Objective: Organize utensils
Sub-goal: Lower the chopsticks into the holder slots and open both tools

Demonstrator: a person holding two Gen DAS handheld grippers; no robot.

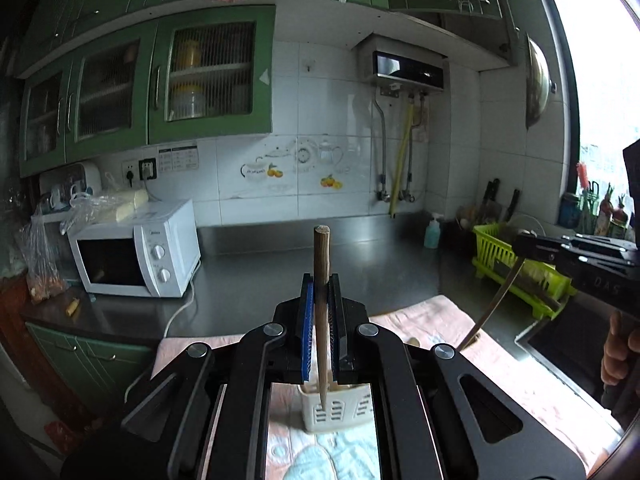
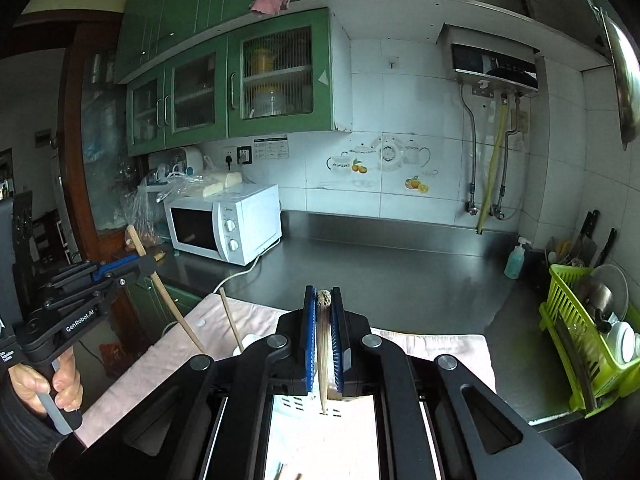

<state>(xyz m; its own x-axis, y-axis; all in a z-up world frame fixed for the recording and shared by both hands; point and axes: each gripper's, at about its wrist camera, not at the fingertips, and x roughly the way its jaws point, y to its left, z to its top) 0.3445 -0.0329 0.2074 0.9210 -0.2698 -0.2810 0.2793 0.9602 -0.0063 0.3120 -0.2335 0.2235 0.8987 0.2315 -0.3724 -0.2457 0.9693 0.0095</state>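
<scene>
A: Jaws first. Left gripper (image 1: 321, 292)?

B: Pinched tight on a brown chopstick (image 1: 321, 264), blue pads flat vs. the shaft on both sides. Stick stands near upright, blunt end sticking up past the fingertips, thin end pointing down at the white slotted holder (image 1: 335, 412) right below. Can't tell if the tip is inside the holder or just over its rim.

A: Right gripper (image 2: 323, 310)?

B: Same, clamped w/ barely a gap, on a second chopstick (image 2: 323, 344). Seen almost end-on, so the blunt end shows as a pale disc betw. the pads. Its tip points down at the holder's slotted wall, seen through the frame opening. In the left wrist view that stick slants down toward the pink towel (image 1: 432, 312).

A: Where's the holder sit?

B: On the towel, which lies along the front edge of the steel bench (image 2: 380, 276). Another stick or two already stand in it; tops show in the right wrist view, exact count unclear.

A: Rest of bench?

B: White microwave (image 1: 136, 256) at the left end by the wall. Blue soap bottle (image 2: 516, 260) at the back right. Green dish rack (image 2: 576, 344) on the right edge w/ bowls and a ladle in it. Knives stand in the far right corner.
</scene>
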